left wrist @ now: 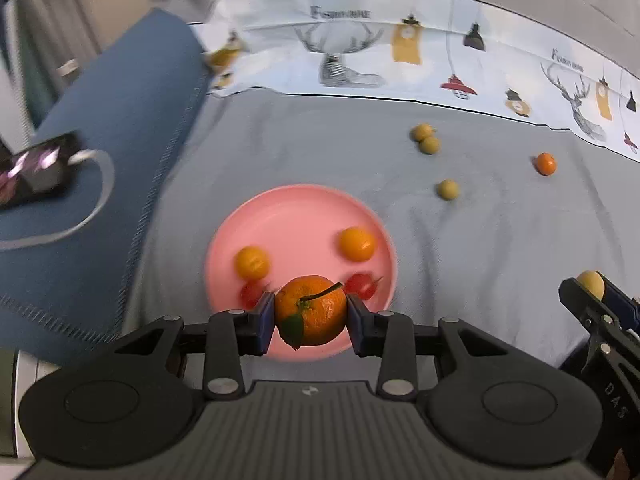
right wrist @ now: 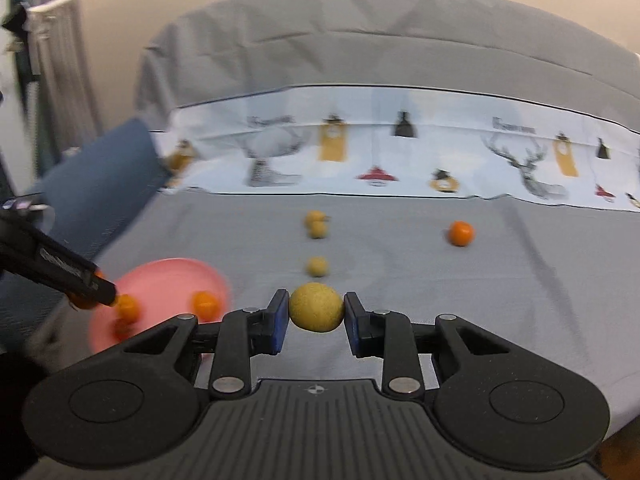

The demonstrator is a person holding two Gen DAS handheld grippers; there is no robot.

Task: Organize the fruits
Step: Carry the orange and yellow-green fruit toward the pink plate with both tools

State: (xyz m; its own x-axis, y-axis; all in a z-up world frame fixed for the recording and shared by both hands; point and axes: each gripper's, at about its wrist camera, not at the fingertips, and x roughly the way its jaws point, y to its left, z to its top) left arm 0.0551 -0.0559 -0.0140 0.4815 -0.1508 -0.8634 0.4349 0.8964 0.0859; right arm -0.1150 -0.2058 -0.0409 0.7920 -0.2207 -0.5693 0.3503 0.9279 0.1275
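Observation:
My left gripper [left wrist: 311, 316] is shut on a leafy orange mandarin [left wrist: 311, 316], held over the near rim of a pink plate [left wrist: 296, 212]. The plate holds two small orange fruits [left wrist: 357, 244] [left wrist: 252, 262] and two red ones [left wrist: 362, 285]. My right gripper [right wrist: 316, 308] is shut on a yellow-green round fruit [right wrist: 316, 307], held above the grey cloth right of the plate [right wrist: 168, 276]. It shows at the right edge of the left wrist view [left wrist: 591, 283]. Three yellow-green fruits [right wrist: 317, 267] [right wrist: 319, 229] [right wrist: 314, 218] and one orange fruit [right wrist: 461, 233] lie on the cloth.
A blue folded cushion [left wrist: 120, 128] with a phone and white cable [left wrist: 36, 168] lies left of the plate. A white printed cloth band [left wrist: 400, 44] runs across the back. The left gripper's arm [right wrist: 56, 268] reaches over the plate in the right wrist view.

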